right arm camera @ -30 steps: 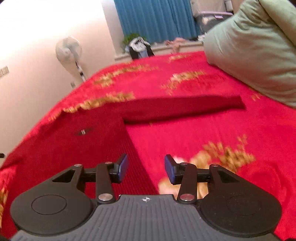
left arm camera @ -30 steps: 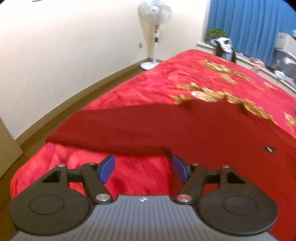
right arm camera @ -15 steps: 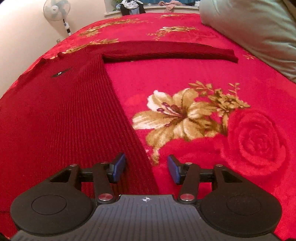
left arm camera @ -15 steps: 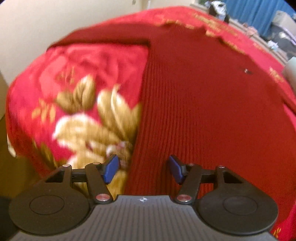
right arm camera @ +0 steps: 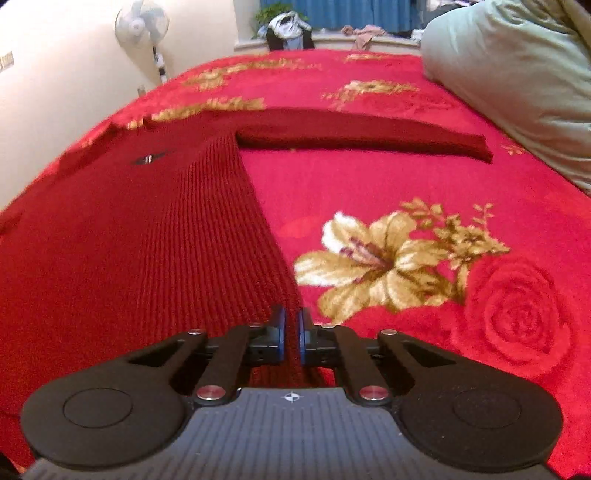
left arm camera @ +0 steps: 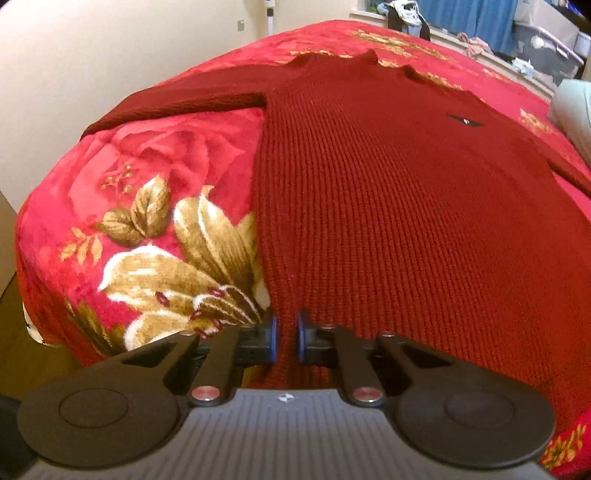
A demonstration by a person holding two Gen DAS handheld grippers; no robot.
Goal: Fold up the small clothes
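A dark red ribbed knit sweater (left arm camera: 388,192) lies flat and face up on a red flowered bedspread (left arm camera: 147,221), both sleeves spread out sideways. My left gripper (left arm camera: 285,334) is shut on the sweater's bottom left corner, a ridge of knit pinched between its blue pads. My right gripper (right arm camera: 291,334) is shut on the sweater (right arm camera: 129,240) at its bottom right corner, the side edge running straight up from the pads. The right sleeve (right arm camera: 369,134) stretches toward the pillow. A small dark label (left arm camera: 466,120) sits on the chest.
A pale green pillow (right arm camera: 517,74) lies at the right of the bed. A standing fan (right arm camera: 142,26) is by the cream wall on the left. Blue curtains (left arm camera: 472,14) and a cluttered sill are beyond the bed. The bed edge drops off at the left (left arm camera: 22,295).
Both grippers came down to the sweater's bottom hem and went from open to shut on its two corners. The left one first swept from the left sleeve to the hem.
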